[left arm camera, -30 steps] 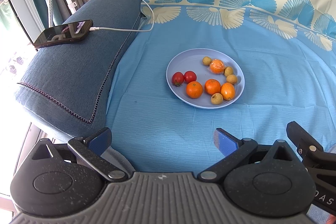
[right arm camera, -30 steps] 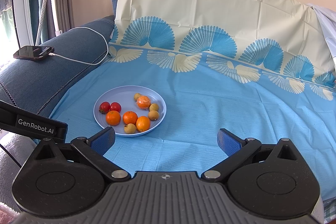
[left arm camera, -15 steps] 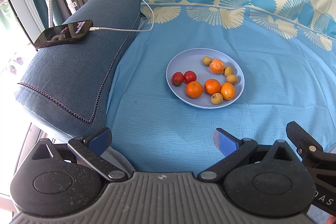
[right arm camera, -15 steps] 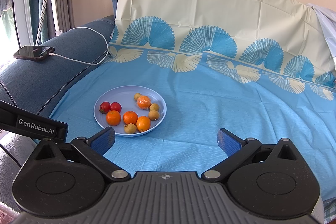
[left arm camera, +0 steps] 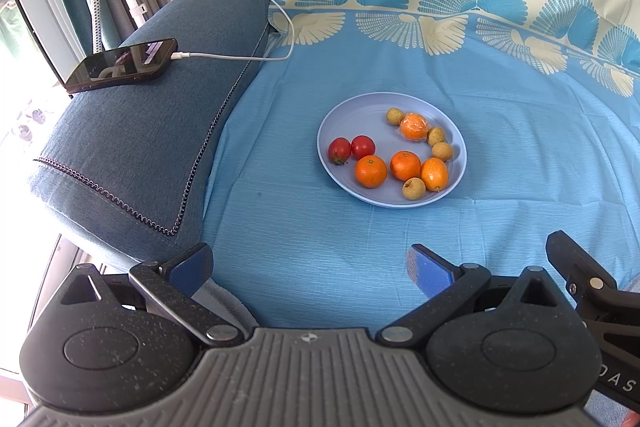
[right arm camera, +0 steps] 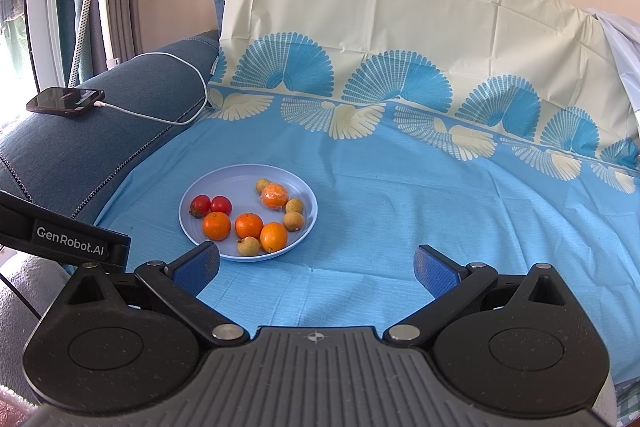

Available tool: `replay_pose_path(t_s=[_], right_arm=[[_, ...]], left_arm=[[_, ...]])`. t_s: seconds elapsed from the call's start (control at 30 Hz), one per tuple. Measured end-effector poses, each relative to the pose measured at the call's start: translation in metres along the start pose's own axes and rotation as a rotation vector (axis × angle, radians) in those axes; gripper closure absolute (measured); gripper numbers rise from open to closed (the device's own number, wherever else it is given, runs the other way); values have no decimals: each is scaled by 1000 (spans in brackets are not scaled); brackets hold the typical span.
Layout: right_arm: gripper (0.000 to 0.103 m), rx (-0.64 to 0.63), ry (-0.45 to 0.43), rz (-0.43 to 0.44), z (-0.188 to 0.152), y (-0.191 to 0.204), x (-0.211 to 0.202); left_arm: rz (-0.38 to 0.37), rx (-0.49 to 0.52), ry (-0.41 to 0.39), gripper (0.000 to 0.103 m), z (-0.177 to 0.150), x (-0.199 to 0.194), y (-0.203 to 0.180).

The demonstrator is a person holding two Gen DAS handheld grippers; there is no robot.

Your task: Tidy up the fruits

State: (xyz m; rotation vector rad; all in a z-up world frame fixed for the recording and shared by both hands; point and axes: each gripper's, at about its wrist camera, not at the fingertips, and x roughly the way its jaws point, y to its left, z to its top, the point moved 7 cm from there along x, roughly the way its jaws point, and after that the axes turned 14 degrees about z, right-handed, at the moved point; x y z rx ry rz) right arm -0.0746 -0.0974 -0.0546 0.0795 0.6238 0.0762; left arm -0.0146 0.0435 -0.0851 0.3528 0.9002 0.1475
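We hold both grippers, left gripper (left arm camera: 310, 263) and right gripper (right arm camera: 316, 265), spread wide and empty, short of the fruit plate (right arm camera: 192, 205); sorted or not, unclear

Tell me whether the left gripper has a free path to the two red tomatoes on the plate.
Probably yes: the left gripper is open, only bare cloth lies before the plate, and the tomatoes sit at its uncrowded left edge.

The plate (left arm camera: 332, 131) looks like smooth, pale blue plastic with a faint sheen, and it rests on a thin blue cloth (left arm camera: 500, 163) with a fine woven grain and pressed fold creases. The sofa arm (left arm camera: 152, 131) is matt denim-like fabric with rough stitched trim, bearing a glossy glass-faced phone (left arm camera: 122, 65). Both grippers show speckled matt black plastic, metal rivets and textured blue pads (right arm camera: 434, 273)
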Motion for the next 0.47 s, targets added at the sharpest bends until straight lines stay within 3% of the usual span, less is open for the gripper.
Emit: replay_pose_path(t_s=[0.47], right_arm=[[1, 0, 0, 1, 1, 0, 0]], left_arm=[[18, 4, -8, 0, 2, -1, 1]])
